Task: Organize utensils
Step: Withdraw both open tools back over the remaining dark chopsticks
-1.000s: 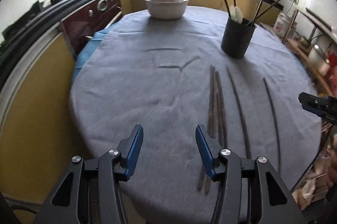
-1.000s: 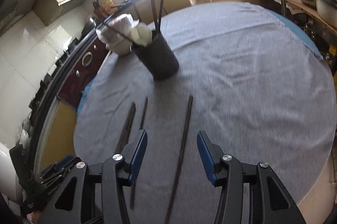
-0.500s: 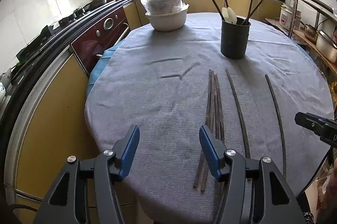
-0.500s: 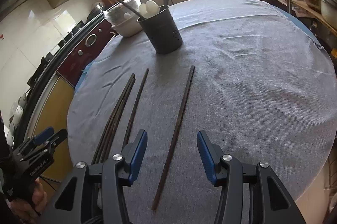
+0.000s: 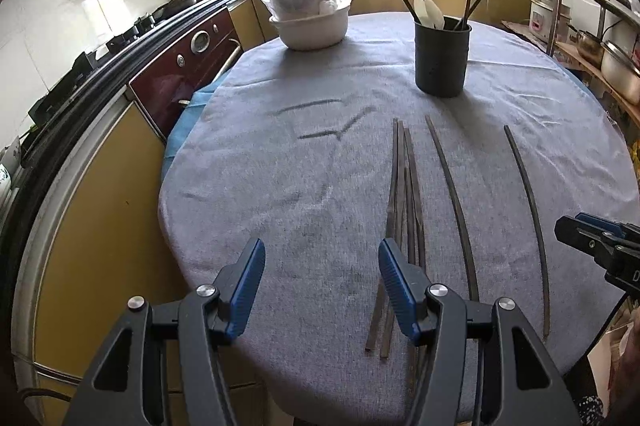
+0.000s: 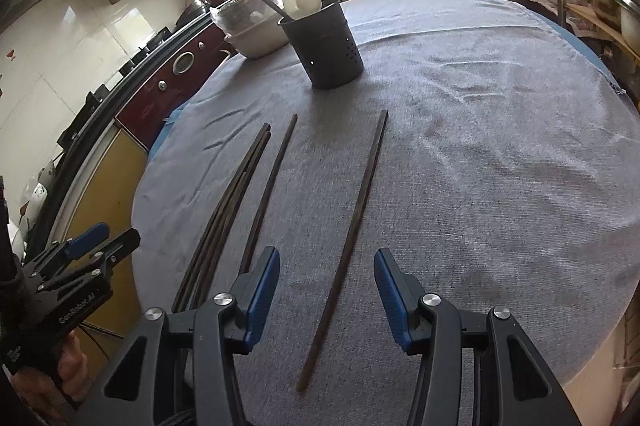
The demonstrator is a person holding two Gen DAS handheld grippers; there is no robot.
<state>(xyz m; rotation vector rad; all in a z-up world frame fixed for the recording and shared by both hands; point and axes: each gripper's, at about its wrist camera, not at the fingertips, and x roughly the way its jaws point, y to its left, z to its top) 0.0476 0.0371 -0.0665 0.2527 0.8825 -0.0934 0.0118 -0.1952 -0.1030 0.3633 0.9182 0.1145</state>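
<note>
Kitchen surface (image 6: 500,153): loose chopsticks, holder (image 6: 326,43) beyond.
My right gripper (image 6: 326,286) fingers part-open, empty, straddling single chopstick (image 6: 360,201); thin, stiff, slippery — grip mid-shaft.

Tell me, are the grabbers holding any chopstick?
No. The left gripper and right gripper are both open and empty; the chopsticks lie on the tablecloth.

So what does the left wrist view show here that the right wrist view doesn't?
Only the left wrist view: the left gripper head-on, jaws open and empty over the cloth beside the bundle of chopsticks, and the bowl's full front.
Only the right wrist view: the right gripper straddling the rightmost single chopstick without touching it, plus the holes in the black utensil holder.
Both: the grey tablecloth, holder, bowl and loose chopsticks.
</note>
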